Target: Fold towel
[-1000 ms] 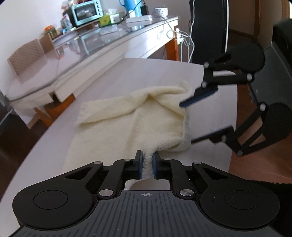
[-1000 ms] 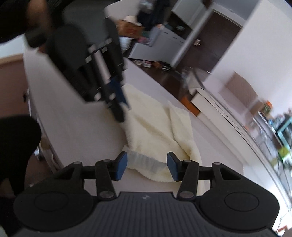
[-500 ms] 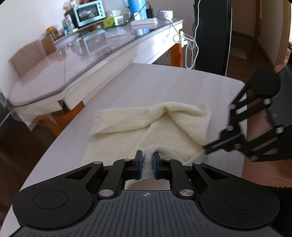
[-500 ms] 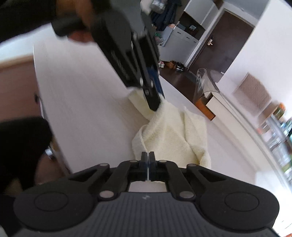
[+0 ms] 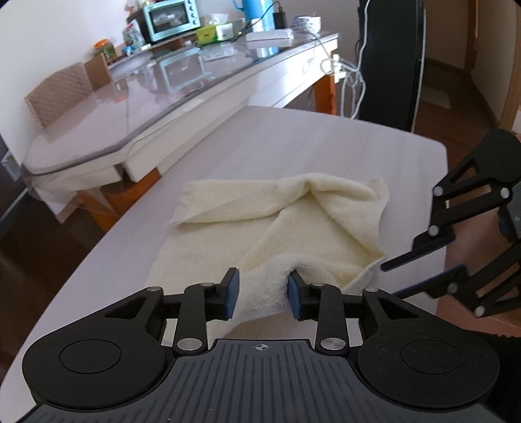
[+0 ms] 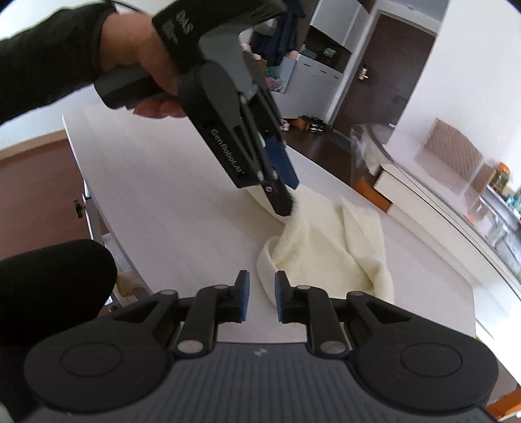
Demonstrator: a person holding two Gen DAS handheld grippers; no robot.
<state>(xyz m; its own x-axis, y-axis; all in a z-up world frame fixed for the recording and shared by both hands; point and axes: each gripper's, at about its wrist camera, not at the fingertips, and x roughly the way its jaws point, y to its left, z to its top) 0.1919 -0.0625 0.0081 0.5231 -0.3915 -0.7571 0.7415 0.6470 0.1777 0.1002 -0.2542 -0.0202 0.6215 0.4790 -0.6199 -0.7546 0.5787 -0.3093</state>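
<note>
A cream towel (image 5: 293, 221) lies crumpled on the pale table (image 5: 293, 136), one side folded over toward the middle. My left gripper (image 5: 263, 294) has a raised bunch of the towel between its pads; its jaws are opening and the cloth sits loosely in the gap. From the right wrist view the left gripper (image 6: 289, 198), held in a person's hand, points down at the towel (image 6: 325, 247), which still peaks up at its tip. My right gripper (image 6: 262, 299) is at the towel's near hemmed corner, its jaws opening, with the hem just ahead of the gap. It also shows as the right gripper (image 5: 389, 281).
A glass-topped side table (image 5: 162, 97) with a toaster oven (image 5: 169, 19) and cables stands beyond the pale table. A dark tall panel (image 5: 387, 58) is at the back right. The table's near edge (image 6: 107, 214) drops to the wooden floor, beside a dark sleeve (image 6: 49, 293).
The left jaws were shut on the towel bunch and now stand apart. The right gripper came in to the towel's near corner, shut there, and has parted again.
</note>
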